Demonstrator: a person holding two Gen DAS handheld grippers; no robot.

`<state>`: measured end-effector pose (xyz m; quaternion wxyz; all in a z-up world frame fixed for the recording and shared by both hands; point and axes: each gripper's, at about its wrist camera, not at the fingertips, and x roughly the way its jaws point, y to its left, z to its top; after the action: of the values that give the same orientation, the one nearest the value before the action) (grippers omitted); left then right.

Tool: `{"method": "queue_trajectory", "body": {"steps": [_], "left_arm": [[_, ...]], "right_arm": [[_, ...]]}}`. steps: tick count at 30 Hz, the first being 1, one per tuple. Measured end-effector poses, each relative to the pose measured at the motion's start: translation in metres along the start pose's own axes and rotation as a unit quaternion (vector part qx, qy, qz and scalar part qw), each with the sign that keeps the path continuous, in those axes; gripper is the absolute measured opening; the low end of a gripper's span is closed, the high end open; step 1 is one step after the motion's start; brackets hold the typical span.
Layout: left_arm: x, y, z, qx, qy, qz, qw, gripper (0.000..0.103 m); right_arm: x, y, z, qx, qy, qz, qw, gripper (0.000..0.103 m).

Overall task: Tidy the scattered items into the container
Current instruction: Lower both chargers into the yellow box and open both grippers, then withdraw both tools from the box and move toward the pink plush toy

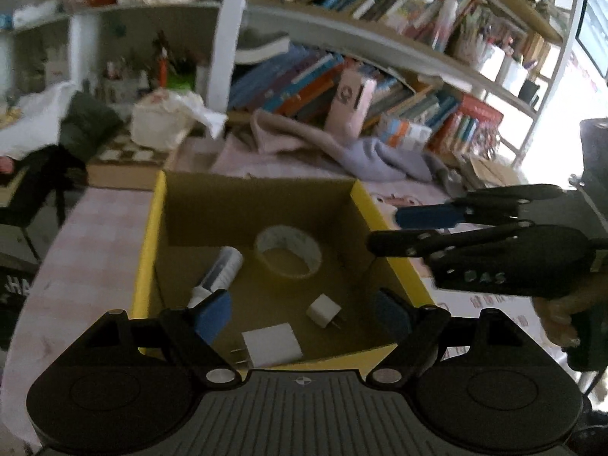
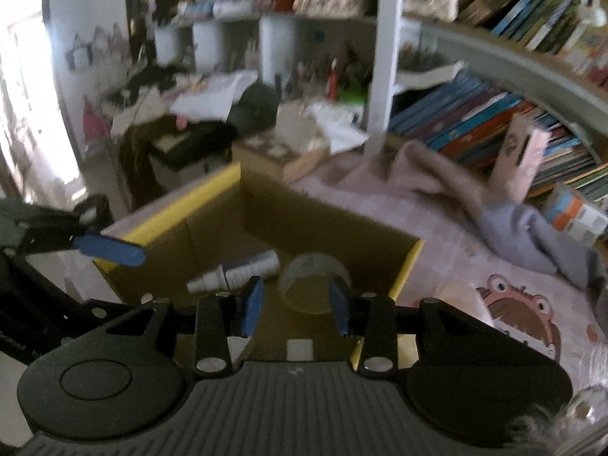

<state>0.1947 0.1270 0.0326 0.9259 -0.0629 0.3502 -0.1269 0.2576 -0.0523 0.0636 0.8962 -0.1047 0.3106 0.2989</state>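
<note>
Below both grippers, the yellow-rimmed cardboard box (image 1: 364, 205) sits on the pink checked tablecloth (image 1: 87, 243) with four things lying loose on its floor: a roll of tape (image 1: 288, 250) flat near the middle, a white tube (image 1: 220, 273) just beside it, a small white plug (image 1: 323, 311) and a larger white charger (image 1: 271, 344) against the near wall. None touches a jaw. The left gripper (image 1: 304, 311) hangs over the near edge with its blue pads spread wide and nothing between them; the right gripper (image 2: 296, 304) comes in from the right-hand rim with its jaws set narrow, and they too look empty. In the right wrist view the tube's long axis runs roughly across the gripper's line, cap toward the left, while the tape lies straight ahead beyond the pads. No stray item shows clearly on the cloth; the folded towels (image 1: 380, 159) by the bookshelf (image 1: 380, 87) are probably not part of the job. My judgement is that both hands have just let go, and any coming reach points away from the box, on whichever side holds another piece.
</note>
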Motion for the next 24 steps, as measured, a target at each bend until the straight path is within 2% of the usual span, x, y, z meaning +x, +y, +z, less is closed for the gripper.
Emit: {"method": "queue_trajectory", "body": {"steps": [3,9,15,24], "left_arm": [[-0.018,-0.006,-0.006,-0.001,-0.037,0.042,0.9984,0.085],[-0.050,-0.016,-0.019,-0.011,-0.083,0.073,0.9938,0.085],[-0.072,-0.029,-0.036,-0.013,-0.103,0.087,0.9908,0.090],[-0.097,-0.041,-0.066,-0.018,-0.117,0.109,0.9869,0.091]], "right_arm": [[-0.021,-0.001,-0.005,0.014,-0.029,-0.012,0.999,0.037],[-0.058,0.002,-0.021,0.034,-0.073,-0.039,0.996,0.038],[-0.087,0.011,-0.040,0.039,-0.091,-0.057,0.993,0.041],[-0.120,0.031,-0.078,0.056,-0.111,-0.095,0.988,0.041]]}}
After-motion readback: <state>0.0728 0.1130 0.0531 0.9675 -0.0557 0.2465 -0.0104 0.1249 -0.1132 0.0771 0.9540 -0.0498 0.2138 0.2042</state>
